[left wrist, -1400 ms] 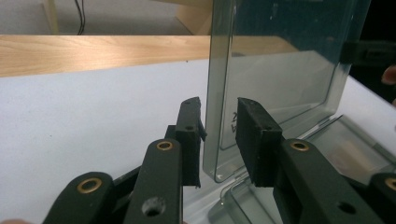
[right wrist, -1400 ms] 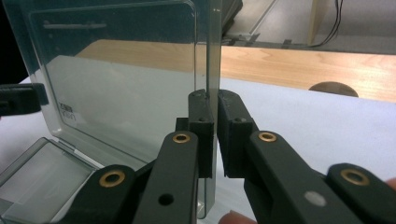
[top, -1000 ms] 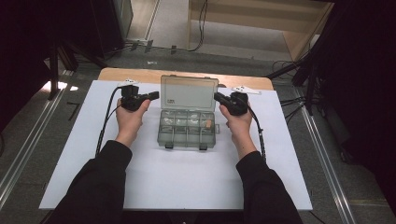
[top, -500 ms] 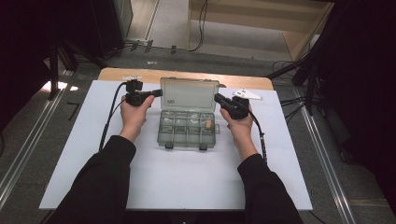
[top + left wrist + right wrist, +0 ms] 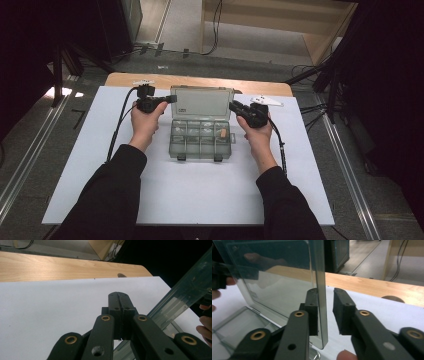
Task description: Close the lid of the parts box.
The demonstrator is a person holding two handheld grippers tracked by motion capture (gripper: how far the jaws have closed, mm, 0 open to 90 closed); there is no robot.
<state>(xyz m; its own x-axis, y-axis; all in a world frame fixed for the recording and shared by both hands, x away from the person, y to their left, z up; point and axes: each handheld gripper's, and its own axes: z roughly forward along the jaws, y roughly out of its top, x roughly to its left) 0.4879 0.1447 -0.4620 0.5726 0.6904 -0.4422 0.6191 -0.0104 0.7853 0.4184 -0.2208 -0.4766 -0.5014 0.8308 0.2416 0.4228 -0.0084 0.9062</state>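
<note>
Raised further, lid (image 5: 202,102) stands between right tool's (image 5: 325,305) parted jaws; left tool (image 5: 119,305) clenched.

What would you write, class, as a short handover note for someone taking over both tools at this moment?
Left tool: shut, empty, at the left edge of the raised lid.
Right tool: open, jaws either side of the lid's right edge, not clamped.
The clear grey plastic compartment box sits mid-way on the white table sheet, its transparent lid standing roughly upright. A small tan piece lies in a right-hand compartment; other contents are too small to tell.
Done: lid is up.
Left: probably either folding the lid fully back or closing it; keep it steady meanwhile.
</note>
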